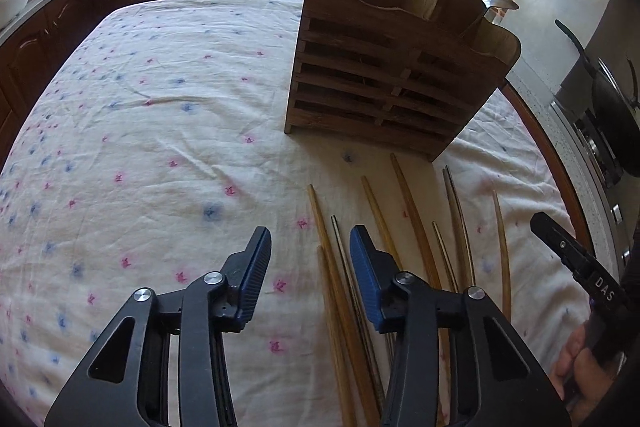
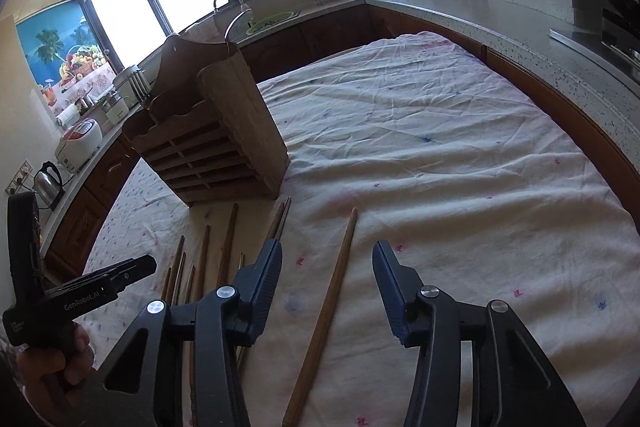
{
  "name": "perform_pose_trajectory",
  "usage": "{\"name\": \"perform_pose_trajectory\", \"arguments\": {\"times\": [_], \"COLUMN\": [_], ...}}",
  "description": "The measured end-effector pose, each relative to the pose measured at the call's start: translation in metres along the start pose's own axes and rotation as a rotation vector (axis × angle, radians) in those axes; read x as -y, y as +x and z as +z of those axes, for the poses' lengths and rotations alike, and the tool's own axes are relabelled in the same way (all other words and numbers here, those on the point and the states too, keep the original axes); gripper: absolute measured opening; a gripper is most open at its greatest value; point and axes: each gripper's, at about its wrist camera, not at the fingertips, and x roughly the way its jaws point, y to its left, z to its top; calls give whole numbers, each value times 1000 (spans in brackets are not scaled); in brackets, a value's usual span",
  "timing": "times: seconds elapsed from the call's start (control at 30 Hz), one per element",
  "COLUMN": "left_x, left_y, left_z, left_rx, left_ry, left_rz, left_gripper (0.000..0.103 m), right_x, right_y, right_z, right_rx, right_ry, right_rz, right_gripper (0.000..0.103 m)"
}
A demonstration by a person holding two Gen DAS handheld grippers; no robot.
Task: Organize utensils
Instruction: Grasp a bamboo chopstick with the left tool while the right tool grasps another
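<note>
The chopsticks (image 1: 416,223) lay loose on the cloth-covered worktop (image 1: 160,107), just in front of the wooden holder (image 1: 384,79). They were long, thin sticks, most of them pale brown wood and a few darker and slimmer, spread in a rough fan with their tips toward the holder and not touching it. One chopstick (image 2: 324,311) lay apart from the rest, off to the right of the group.

The holder stood upright on the cloth, a dark brown box with a slatted front, a scalloped rim and a tall back board with a hanging hole. Pale wooden utensils (image 1: 426,1) stood inside it.

The left tool (image 1: 310,255) hung over the left edge of the fan, its blue-padded jaws partly open, with two or three sticks showing in the gap and no pad pressing on them. The right tool (image 2: 326,275) was likewise partly open above the lone chopstick, which ran between its jaws without being gripped. A hand (image 2: 52,367) held the left tool's handle.
</note>
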Motion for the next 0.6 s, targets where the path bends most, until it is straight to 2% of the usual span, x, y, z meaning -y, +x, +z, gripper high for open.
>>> {"name": "perform_pose_trajectory", "arguments": {"times": [0.13, 0.27, 0.4, 0.53, 0.6], "left_x": [3, 5, 11, 12, 14], "left_y": [12, 25, 28, 30, 35], "left_z": [6, 8, 8, 10, 13], "left_rx": [-26, -63, -46, -33, -32], "left_ry": [12, 24, 62, 75, 75], "left_rz": [3, 10, 34, 42, 35], "left_gripper": [29, 27, 26, 11, 7], "right_x": [5, 6, 1, -9, -8], "right_y": [14, 31, 51, 55, 56], "right_z": [6, 10, 6, 3, 4], "right_rx": [-16, -49, -115, -101, -101], "right_ry": [5, -2, -37, -112, -116], "right_rz": [-26, -52, -71, -109, -124], "right_gripper": [38, 35, 32, 30, 17]}}
